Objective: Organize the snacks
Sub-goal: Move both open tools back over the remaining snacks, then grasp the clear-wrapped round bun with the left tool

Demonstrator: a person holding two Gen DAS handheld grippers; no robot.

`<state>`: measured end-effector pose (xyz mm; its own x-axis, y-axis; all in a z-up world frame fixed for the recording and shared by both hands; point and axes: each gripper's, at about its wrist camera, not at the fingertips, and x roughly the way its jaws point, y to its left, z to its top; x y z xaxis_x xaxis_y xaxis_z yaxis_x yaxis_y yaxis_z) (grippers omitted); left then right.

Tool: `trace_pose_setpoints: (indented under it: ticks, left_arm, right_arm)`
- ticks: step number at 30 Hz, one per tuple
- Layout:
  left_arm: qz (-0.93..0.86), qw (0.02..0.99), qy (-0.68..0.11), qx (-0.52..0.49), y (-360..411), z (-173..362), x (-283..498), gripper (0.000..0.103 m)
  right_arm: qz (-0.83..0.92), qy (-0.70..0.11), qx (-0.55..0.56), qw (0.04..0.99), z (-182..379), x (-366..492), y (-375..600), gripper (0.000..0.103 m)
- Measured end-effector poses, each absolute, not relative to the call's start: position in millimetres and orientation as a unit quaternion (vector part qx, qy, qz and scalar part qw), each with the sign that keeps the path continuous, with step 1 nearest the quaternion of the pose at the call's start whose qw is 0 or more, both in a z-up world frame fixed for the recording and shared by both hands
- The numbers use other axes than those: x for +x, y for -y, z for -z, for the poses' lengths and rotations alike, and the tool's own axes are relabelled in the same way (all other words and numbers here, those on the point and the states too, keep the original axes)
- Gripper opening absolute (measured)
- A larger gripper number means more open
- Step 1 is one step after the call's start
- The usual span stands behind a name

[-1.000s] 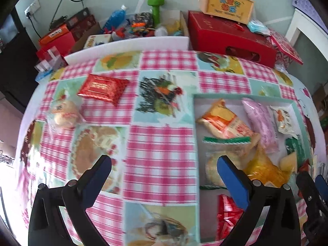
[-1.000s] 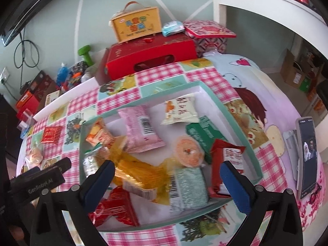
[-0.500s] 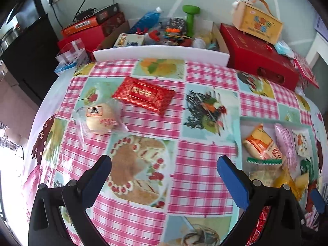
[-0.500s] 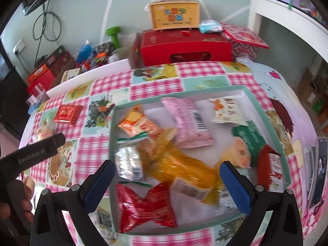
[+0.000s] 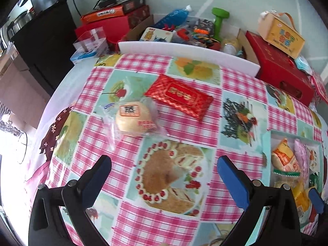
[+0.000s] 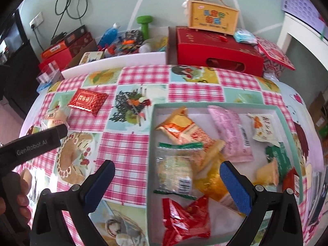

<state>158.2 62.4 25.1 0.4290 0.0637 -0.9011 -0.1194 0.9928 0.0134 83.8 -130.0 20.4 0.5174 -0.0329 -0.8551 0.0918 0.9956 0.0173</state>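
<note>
Loose snacks: two lie on the checked table outside the tray, a wrapped bun (image 5: 134, 121) and a red packet (image 5: 180, 96), just beside each other and possibly overlapping at one corner, on the far left of the cloth.
Tray: the pale green tray (image 6: 150, 143) sits on the right side of the table and holds a heap of other packets, orange, pink, yellow, green and red.
Bun, handling: likely light and soft inside a loose clear wrapper; a hard squeeze would probably crush it. The film looks slippery, so the better hold is across the body of the bun, gently, or on the crimped wrapper end.
Red packet, handling: flat, shiny foil, likely light and a little stiff. Lying flat, it offers little to pinch; I would take it by a long edge or a sealed end.
Left tool (image 5: 164, 170): released, its blue pads spread wide with nothing between them. It hangs above the cake picture on the cloth, pointing at the bun and packet, near but not touching.
Right tool (image 6: 167, 174): also released and empty, held over the near left part of the tray.
Hand: a hand (image 6: 12, 203) grips the left tool's black handle at the left edge of the right view.
</note>
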Motion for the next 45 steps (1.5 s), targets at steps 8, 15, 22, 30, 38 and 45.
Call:
trace_pose_setpoints:
  ticks: [8,15,22,30,38,45]
  left_arm:
    - [-0.067,0.841,-0.535,-0.039,-92,-17,168,0.102]
    - [-0.078,0.836,-0.542,-0.031,-116,-7,182,0.102]
    - [-0.069,0.83,-0.55,-0.054,-142,-1,200,0.102]
    - [-0.05,0.819,-0.567,-0.068,-146,19,215,0.102]
    - [-0.043,0.814,-0.575,-0.074,-145,32,231,0.102]
    - [-0.037,0.814,-0.575,-0.07,-142,39,237,0.095]
  right_arm:
    - [0.008,-0.5,0.014,0.866,-11,102,101,0.103]
    - [-0.017,-0.504,0.004,0.863,-4,125,76,0.103]
    - [-0.037,-0.514,0.003,0.857,6,154,57,0.103]
    - [-0.06,-0.532,-0.025,0.844,32,195,29,0.103]
    - [-0.093,-0.531,-0.057,0.841,48,230,5,0.103]
    - [-0.113,-0.533,-0.093,0.833,54,250,-18,0.103]
